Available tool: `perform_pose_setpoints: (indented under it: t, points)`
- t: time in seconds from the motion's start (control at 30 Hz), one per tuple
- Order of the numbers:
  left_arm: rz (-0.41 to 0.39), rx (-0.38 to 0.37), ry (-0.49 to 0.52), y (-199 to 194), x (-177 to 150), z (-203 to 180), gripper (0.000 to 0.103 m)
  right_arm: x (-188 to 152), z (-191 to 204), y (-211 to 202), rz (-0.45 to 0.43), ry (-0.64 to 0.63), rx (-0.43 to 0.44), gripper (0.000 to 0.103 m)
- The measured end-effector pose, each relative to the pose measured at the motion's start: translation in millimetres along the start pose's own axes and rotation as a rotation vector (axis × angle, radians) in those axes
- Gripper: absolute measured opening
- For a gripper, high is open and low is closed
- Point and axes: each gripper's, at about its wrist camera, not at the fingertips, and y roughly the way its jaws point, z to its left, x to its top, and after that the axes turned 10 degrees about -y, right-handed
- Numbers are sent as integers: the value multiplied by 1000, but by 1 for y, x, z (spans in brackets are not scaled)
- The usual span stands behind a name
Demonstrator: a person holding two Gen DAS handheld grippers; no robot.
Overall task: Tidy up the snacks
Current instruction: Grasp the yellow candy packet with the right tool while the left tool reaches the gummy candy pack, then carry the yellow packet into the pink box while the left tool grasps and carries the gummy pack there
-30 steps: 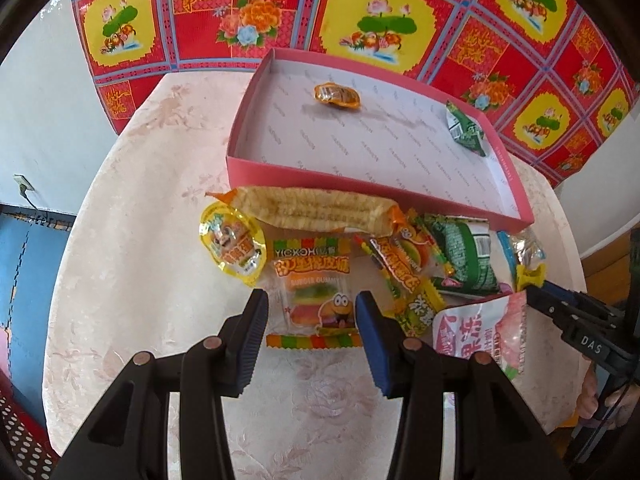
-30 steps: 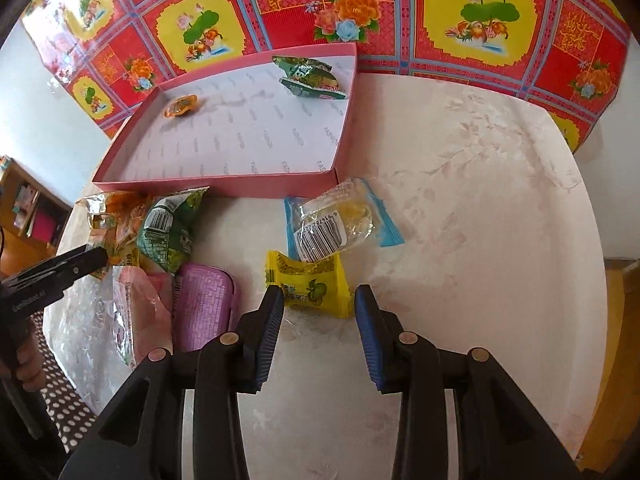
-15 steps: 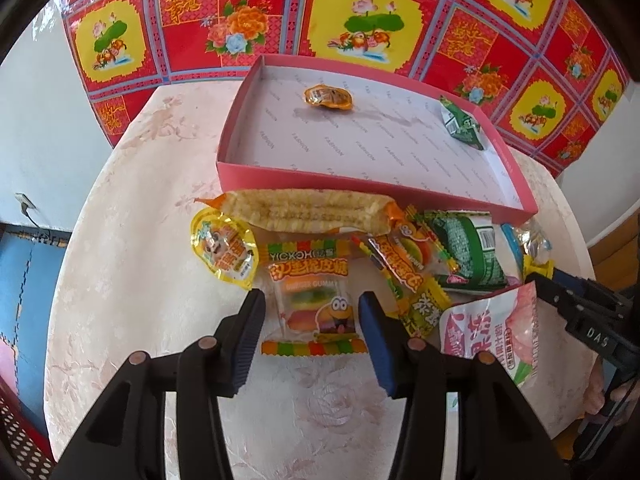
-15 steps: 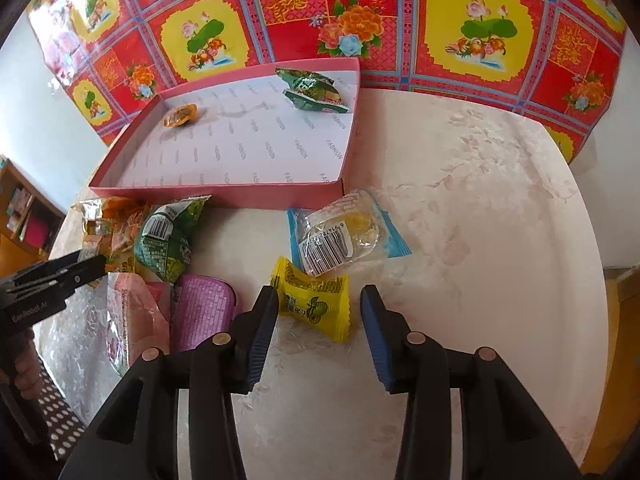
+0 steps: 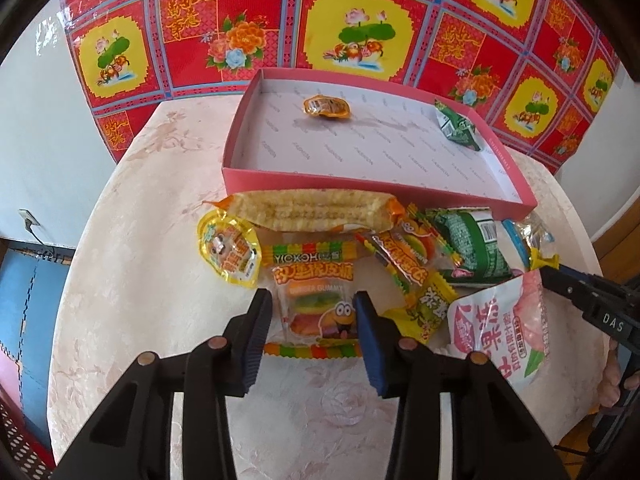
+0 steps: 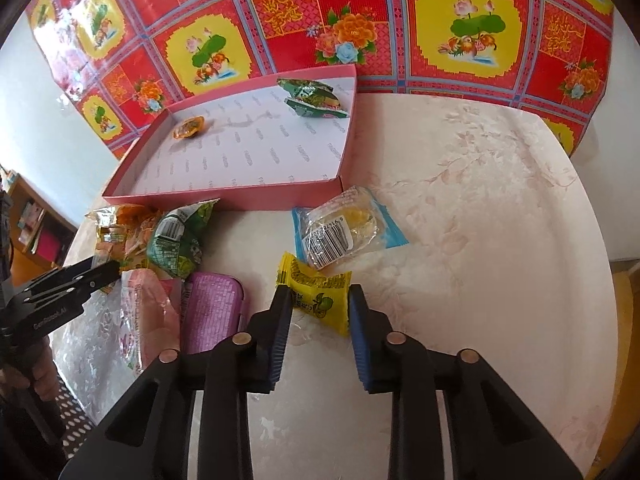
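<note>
A pink shallow box (image 5: 360, 182) (image 6: 224, 196) stands at the back of the round table. It holds an orange snack (image 5: 326, 107) and a green packet (image 5: 456, 126). My left gripper (image 5: 313, 300) points down at a clear burger gummy packet (image 5: 316, 320). Its jaws are closing, and both pads touch the packet's sides. My right gripper (image 6: 320, 294) has a yellow snack packet (image 6: 316, 280) between its pads, and its jaws close tight on it. Each gripper also shows at the edge of the other wrist view.
In front of the box lie a long corn snack (image 5: 316, 212), a yellow jelly cup (image 5: 228, 252), a green bag (image 5: 472, 248), a pink bag (image 5: 500, 320), a purple case (image 6: 212, 308) and a clear blue-edged packet (image 6: 344, 232). A red patterned cloth hangs behind.
The left gripper has edged forward around the gummy packet, and its jaws have narrowed onto it. The right gripper has moved up to the yellow packet and closed on it.
</note>
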Motion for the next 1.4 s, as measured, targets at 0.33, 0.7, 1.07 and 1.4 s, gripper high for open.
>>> perform_pose_setpoints:
  t: [0.33,0.7,1.07,1.4]
  points:
    - [-30,-31,-14,-18,-1,5,41,2,3,-18,-58,4,22,26]
    - [-75,-54,-7,-37,7,1,41,14,-3,-40,-103,9,23,25]
    - [-132,-70,10,-51,35,-10,41,46,-8,-61,-159,-24,-9,25]
    - [-168,-66,35,-55,67,-24,41,89,-4,-74,-218,-59,-10,25]
